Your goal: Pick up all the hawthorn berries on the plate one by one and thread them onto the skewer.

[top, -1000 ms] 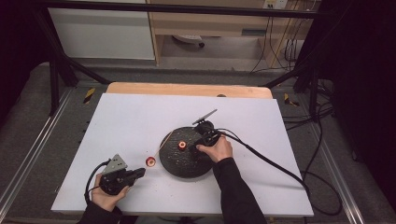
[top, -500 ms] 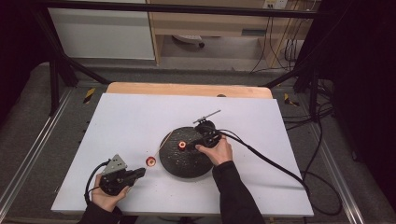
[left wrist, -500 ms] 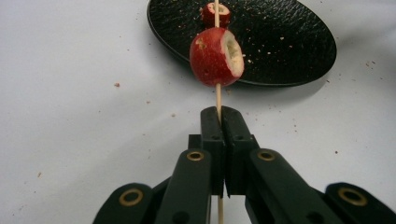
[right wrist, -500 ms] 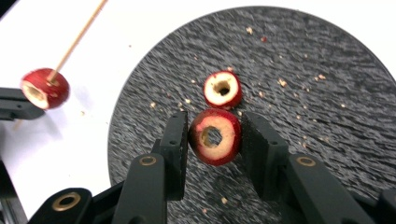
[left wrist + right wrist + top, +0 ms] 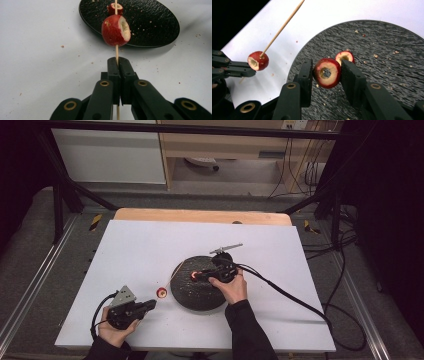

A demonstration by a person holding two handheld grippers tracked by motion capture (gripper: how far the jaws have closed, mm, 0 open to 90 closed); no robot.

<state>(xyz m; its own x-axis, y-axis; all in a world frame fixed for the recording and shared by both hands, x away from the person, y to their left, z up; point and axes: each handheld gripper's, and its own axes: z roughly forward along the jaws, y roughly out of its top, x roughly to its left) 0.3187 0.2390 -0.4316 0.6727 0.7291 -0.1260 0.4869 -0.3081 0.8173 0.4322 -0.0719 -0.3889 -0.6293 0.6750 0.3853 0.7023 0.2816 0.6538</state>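
Now we clamp our left gripper [image 5: 117, 65] on the skewer [image 5: 116, 51] at mid-frame, while our right gripper [image 5: 325, 73] pinches a cored fruit [image 5: 327, 73] above the plate [image 5: 387, 75].

Left gripper [image 5: 117, 61] with black jaws closed on a thin wooden skewer [image 5: 116, 51], cored red fruit [image 5: 115, 30] threaded on the skewer above the jaws, second red piece [image 5: 115, 8], possibly another fruit, on round black textured plate [image 5: 150, 27], crumb-speckled white table [image 5: 37, 62].

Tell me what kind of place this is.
Probably a lab recording bench: a white-covered table in a metal frame, cables behind, and a handheld left tool skewering cored red fruit beside a black plate.
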